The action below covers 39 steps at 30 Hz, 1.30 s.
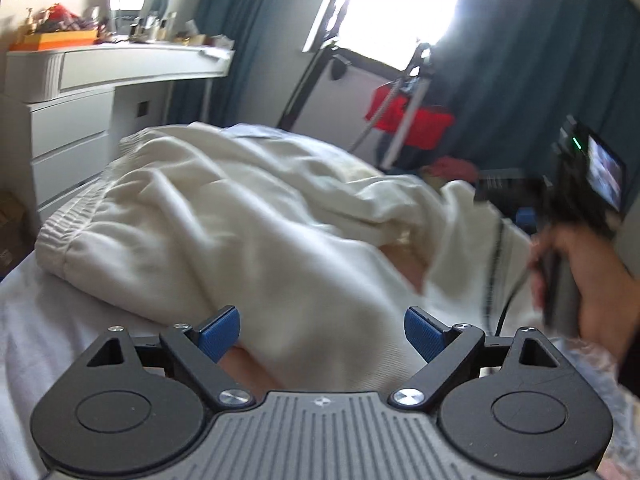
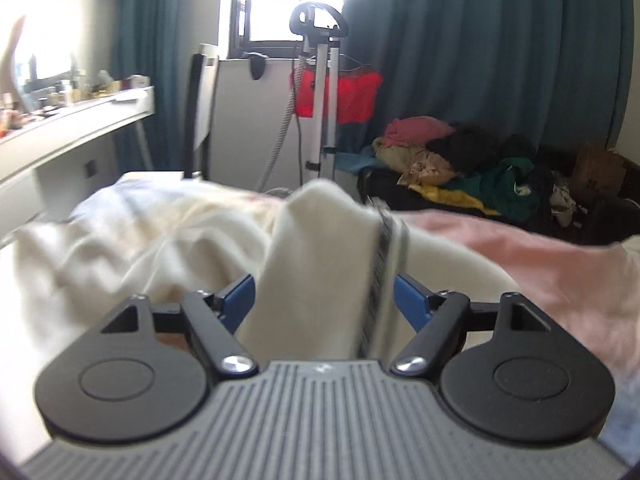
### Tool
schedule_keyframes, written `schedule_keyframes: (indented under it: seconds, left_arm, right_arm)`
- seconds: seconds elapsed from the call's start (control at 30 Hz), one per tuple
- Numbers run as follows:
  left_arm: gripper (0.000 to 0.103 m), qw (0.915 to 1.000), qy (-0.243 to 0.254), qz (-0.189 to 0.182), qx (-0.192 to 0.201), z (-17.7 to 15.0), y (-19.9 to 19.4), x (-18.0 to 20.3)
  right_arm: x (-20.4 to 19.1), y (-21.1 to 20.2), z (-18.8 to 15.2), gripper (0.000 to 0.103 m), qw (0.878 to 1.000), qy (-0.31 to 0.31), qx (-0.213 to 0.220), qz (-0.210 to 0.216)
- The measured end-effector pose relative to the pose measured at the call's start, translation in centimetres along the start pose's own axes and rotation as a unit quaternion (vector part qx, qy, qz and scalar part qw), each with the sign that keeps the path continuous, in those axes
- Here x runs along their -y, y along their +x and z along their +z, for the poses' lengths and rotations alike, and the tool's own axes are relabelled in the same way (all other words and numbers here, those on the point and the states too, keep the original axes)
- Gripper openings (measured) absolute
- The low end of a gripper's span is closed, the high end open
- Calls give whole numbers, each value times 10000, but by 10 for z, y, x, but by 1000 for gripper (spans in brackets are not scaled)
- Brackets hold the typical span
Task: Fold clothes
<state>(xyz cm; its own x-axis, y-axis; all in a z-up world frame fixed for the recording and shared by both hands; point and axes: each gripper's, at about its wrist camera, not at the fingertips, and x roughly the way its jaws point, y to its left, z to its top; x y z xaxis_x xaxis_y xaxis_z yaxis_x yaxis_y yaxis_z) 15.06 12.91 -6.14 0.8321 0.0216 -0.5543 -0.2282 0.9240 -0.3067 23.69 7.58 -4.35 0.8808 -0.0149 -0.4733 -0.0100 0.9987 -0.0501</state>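
Cream-white sweatpants (image 1: pixel 224 216) lie crumpled on the bed, elastic waistband at the left. My left gripper (image 1: pixel 322 330) is open, its blue pads either side of a fold of the cloth without pinching it. In the right wrist view the same sweatpants (image 2: pixel 120 256) spread to the left, and a leg end with a dark striped cuff (image 2: pixel 384 256) stands up between the jaws of my right gripper (image 2: pixel 324 300), which are wide apart. The right gripper also shows in the left wrist view (image 1: pixel 576 200), held by a hand beside the leg end.
The bed (image 1: pixel 36 336) has a white sheet; a pink cloth (image 2: pixel 520 248) covers its right part. A white dresser (image 1: pixel 80 92) stands left. A garment steamer stand (image 2: pixel 320 92) with a red garment, and a pile of clothes (image 2: pixel 460 160), lie beyond the bed by teal curtains.
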Motion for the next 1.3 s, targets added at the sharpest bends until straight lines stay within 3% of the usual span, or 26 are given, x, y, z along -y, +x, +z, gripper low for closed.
schedule_keyframes:
  seconds: [0.23, 0.33, 0.43, 0.53, 0.67, 0.8, 0.9, 1.0, 1.1, 1.23, 1.3]
  left_arm:
    - [91, 9994, -250, 92, -210, -3, 35, -19]
    - [91, 9997, -111, 87, -197, -5, 46, -17]
    - [91, 9998, -41, 202, -78, -4, 48, -19]
    - [91, 9991, -381, 65, -168, 3, 46, -27]
    - [91, 9980, -526, -246, -265, 8, 31, -33]
    - [91, 9988, -291, -347, -180, 10, 8, -29]
    - [91, 9991, -47, -400, -146, 9, -9, -21]
    - [91, 9986, 73, -448, -267, 10, -18, -17]
    - [92, 9984, 524, -123, -186, 19, -29, -11]
    - [95, 9984, 550, 16, -143, 28, -43, -25]
    - [96, 9987, 479, 83, -137, 32, -51, -34]
  right_arm:
    - [-29, 104, 28, 70, 9991, 254, -104, -319]
    - [-29, 130, 24, 48, 9973, 120, -403, -599]
    - [-17, 132, 24, 8, 9965, 248, -402, -687]
    - [5, 111, 37, 7, 9956, 546, -320, -687]
    - [46, 48, 65, 7, 9944, 619, 118, -844]
    - [125, -35, 84, 7, 9839, 1254, 576, -1134]
    - [198, -104, 70, 6, 9674, 1905, 944, -1378]
    - [267, -160, 22, 6, 9476, 2533, 1045, -1640]
    - [330, -204, -49, 6, 9201, 3329, 870, -1873]
    - [383, -227, -165, 6, 8747, 4448, 244, -1910]
    - [392, -226, -208, 6, 8606, 4767, -63, -1791]
